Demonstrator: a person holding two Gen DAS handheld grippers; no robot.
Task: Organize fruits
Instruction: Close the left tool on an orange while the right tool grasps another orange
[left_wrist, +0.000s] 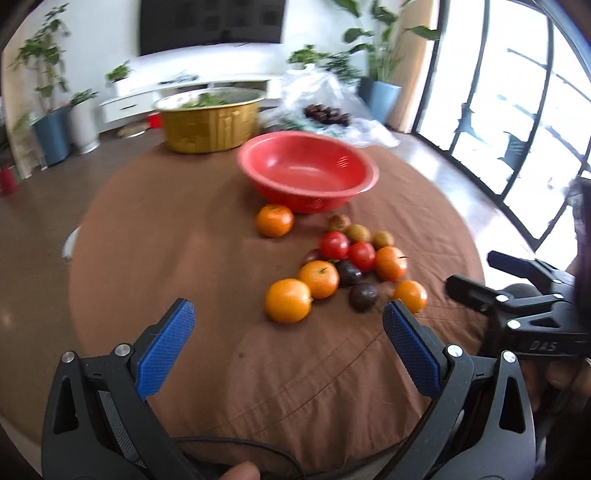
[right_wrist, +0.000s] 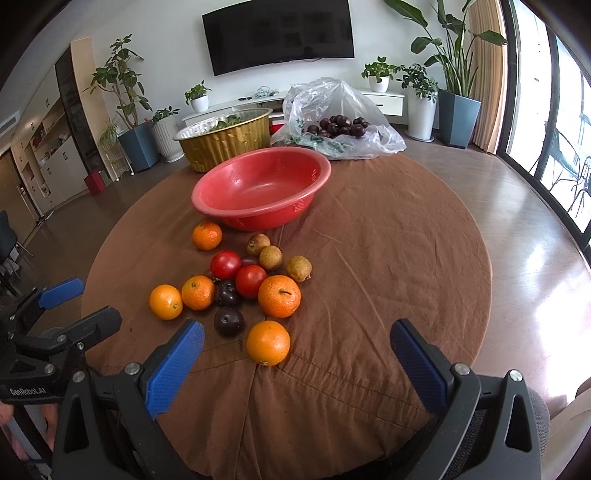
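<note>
Brown-clothed round table (right_wrist: 388, 258) carrying fruit pile (right_wrist: 240, 288) near red basin (right_wrist: 258, 184), leaving right side bare; both grippers (left_wrist: 288, 325) (right_wrist: 295, 343) spread, grasping nothing, left view blurring.

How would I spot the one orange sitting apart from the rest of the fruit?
Find the red bowl in the middle of the round brown table. Right at its near rim, on the left, lies a single orange. Unlike the other oranges, it sits away from the mixed pile, touching no other fruit.
</note>
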